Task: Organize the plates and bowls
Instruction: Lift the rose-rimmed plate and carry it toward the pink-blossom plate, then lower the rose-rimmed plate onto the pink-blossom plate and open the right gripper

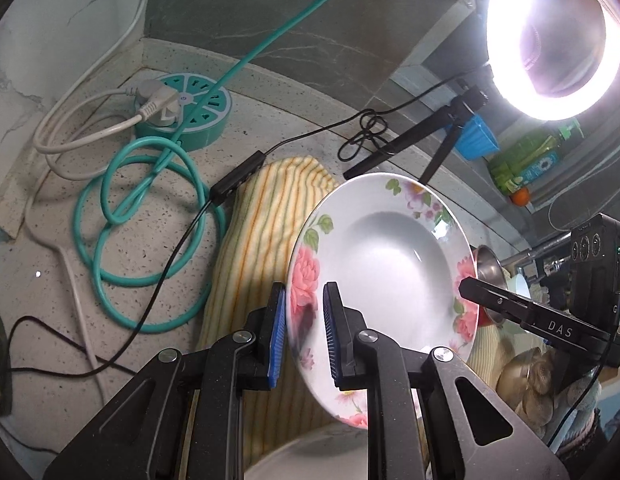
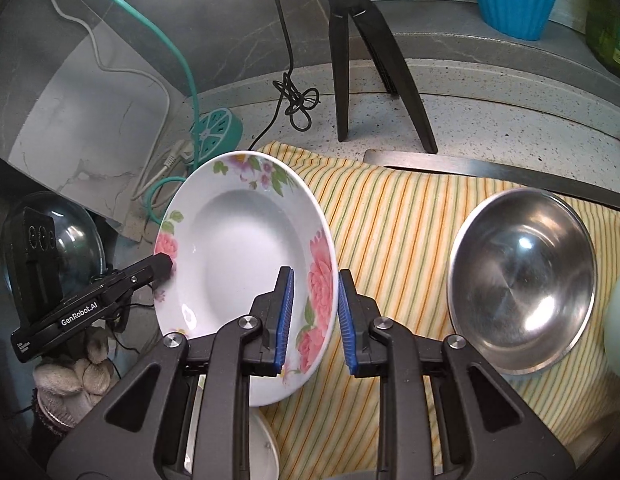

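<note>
both jaws grip floral plate (image 2: 238,248), empty

Floral plate (image 1: 386,268) clamped by both tools, striped cloth (image 1: 262,248)

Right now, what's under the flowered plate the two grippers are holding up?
Under the flowered plate lies the striped cloth, and the rim of a white dish shows just below its lower edge. The rest of that dish is hidden by the right gripper.

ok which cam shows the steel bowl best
The right wrist view: the steel bowl sits whole and unobstructed on the striped cloth, its inside facing the camera. The left wrist view shows only a sliver of it behind the floral plate and the right gripper.
</note>
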